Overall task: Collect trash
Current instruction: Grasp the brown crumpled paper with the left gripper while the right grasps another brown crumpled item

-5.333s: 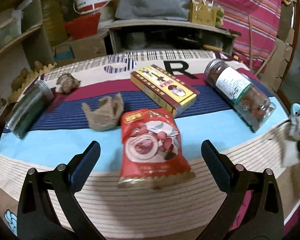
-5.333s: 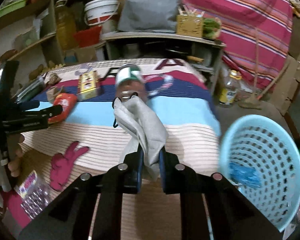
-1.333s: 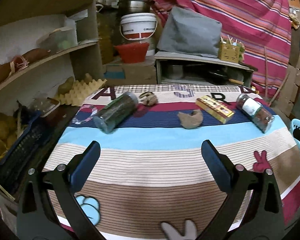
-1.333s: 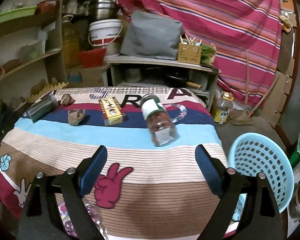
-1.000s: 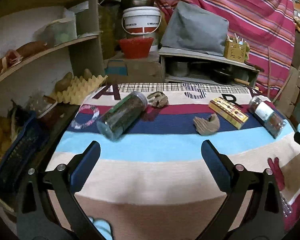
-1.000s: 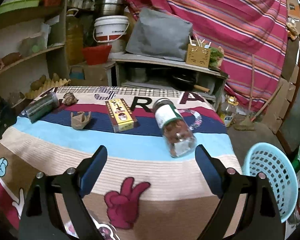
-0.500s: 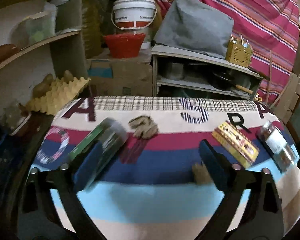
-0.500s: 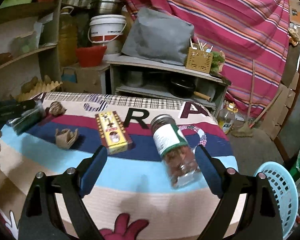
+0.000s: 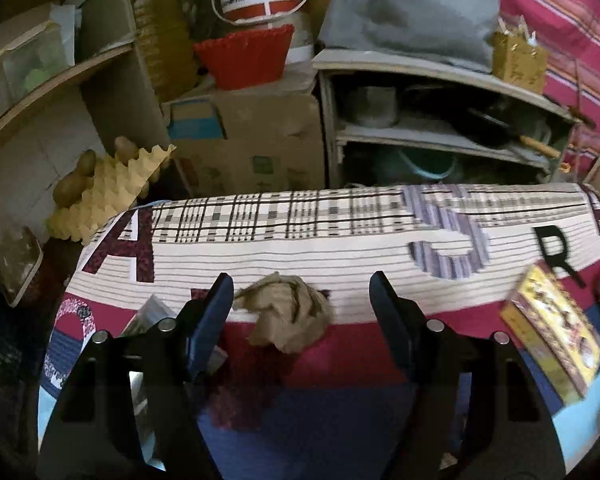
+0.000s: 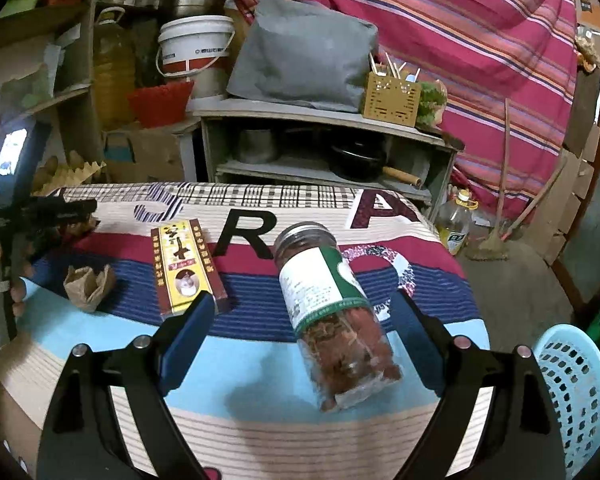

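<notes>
- The table point(image 10: 260, 432) wears a striped cloth printed with big letters; it fills the lower half of both views
- A light blue basket point(image 10: 576, 392) stands off the table's right edge, low in the right wrist view
- The left gripper point(image 9: 302, 300) hangs over the far left part of the cloth; its jaws are closing, with a crumpled brown paper wad point(image 9: 286, 314) between the fingers, just beside the left one, well clear of the right one
- The right gripper point(image 10: 304, 328) has its fingers wide apart, clamped on nothing; a clear jar point(image 10: 332, 320) with a green-and-white label lies on its side between them, neither finger touching it
- A yellow and red box point(image 10: 186, 266) lies flat left of the jar
- A second brown paper scrap point(image 10: 88, 286) sits left of the box
</notes>
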Demonstrator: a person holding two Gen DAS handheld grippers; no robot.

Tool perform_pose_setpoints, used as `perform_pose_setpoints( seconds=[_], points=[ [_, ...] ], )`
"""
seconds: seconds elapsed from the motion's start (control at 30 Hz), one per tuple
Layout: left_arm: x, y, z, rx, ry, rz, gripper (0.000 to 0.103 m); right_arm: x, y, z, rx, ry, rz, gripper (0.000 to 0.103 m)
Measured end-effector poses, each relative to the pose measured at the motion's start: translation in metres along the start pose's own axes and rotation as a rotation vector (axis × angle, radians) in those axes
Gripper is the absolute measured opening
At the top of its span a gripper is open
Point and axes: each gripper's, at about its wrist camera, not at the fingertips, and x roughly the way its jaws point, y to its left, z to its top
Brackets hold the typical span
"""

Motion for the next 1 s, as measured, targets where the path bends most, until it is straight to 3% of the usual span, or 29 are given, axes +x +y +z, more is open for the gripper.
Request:
perform_pose_setpoints(
  seconds=[0.3,0.37,0.47,0.7,0.83,1.0],
  points=[
    [0.026,-0.002,-0.006,0.035,0.051,0.022,0.068,0.004,0.005,0.010,0.004,-0.005,0.015,0.088],
    [0.025,-0.002,-0.008,0.039,0.060,0.008,0.050,0.002,0.008,0.011,0.000,-0.001,0.015,0.088],
    [0.019,0.002,-0.013,0.042,0.068,-0.026,0.046,-0.003,0.012,0.013,-0.004,-0.002,0.018,0.088],
    [-0.041,0.019,-0.034,0.011,0.002,-0.080,0.045,-0.012,0.039,0.023,-0.047,0.001,0.062,0.088],
    [-0.089,0.038,-0.059,0.014,-0.064,-0.066,0.045,-0.014,0.057,0.024,-0.049,0.011,0.100,0.088],
    [-0.117,0.077,-0.092,-0.058,-0.051,-0.038,0.045,-0.006,0.090,0.017,-0.061,0.055,0.156,0.088]
  ],
)
